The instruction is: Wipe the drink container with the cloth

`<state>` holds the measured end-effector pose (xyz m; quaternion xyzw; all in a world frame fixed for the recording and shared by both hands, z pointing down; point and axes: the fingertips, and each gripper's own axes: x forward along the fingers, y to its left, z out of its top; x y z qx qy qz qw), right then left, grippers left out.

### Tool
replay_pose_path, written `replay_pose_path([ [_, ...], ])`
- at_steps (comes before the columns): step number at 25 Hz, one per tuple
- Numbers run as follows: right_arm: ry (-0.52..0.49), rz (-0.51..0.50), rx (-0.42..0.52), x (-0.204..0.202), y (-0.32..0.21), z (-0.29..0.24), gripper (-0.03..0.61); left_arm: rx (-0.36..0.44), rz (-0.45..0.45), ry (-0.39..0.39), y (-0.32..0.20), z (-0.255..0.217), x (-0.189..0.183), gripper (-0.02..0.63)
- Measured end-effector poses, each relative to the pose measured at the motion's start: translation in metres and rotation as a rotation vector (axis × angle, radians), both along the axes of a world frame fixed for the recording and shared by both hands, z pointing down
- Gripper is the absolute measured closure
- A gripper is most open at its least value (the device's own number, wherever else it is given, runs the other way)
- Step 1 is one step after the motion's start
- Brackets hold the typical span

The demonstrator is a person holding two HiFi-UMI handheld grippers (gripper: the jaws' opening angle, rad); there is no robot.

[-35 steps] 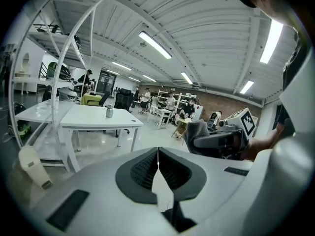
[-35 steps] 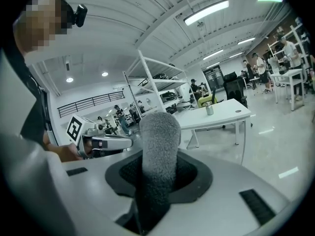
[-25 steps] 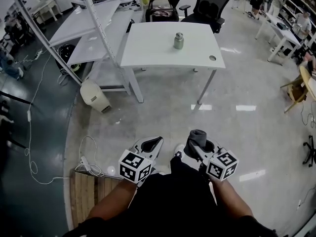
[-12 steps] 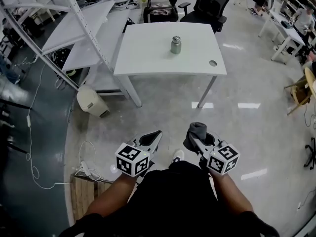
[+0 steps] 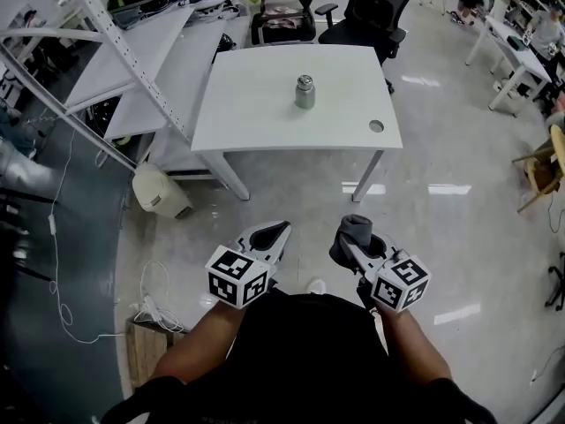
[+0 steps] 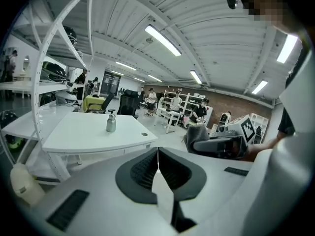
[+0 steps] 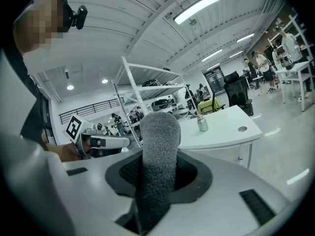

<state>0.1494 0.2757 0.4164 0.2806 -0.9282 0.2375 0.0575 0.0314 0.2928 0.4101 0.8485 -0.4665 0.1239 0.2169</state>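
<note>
A small steel drink container stands upright near the middle of a white table, well ahead of both grippers; it also shows in the left gripper view as the container and in the right gripper view as the container. My right gripper is shut on a folded grey cloth, which sticks up between the jaws as the cloth. My left gripper is shut with nothing in it, its jaws meeting. Both are held over the floor, short of the table.
White metal shelving stands left of the table, with a white bin at its foot. Office chairs sit behind the table. Cables and a wooden pallet lie on the floor at left. People and desks are at the far right.
The person has walked toward the table: table and container sit lower and nearer in the head view. Both grippers kept their pose, the cloth still held in the right one.
</note>
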Motion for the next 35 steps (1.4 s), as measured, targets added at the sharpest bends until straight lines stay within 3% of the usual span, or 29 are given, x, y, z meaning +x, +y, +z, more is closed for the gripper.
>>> replay_pose_path([
  [15,0.018,0.007,-0.064,-0.014,-0.057,0.019,0.466,-0.056,-0.011,-0.008,-0.046,0.014,-0.023,0.597],
  [25,0.063,0.044,-0.061,-0.048,-0.123,0.016,0.466,-0.018,0.054,0.012,-0.138,0.004,-0.051,0.597],
  [35,0.101,0.076,-0.035,-0.107,-0.185,0.011,0.466,-0.001,0.082,0.032,-0.204,0.007,-0.111,0.597],
])
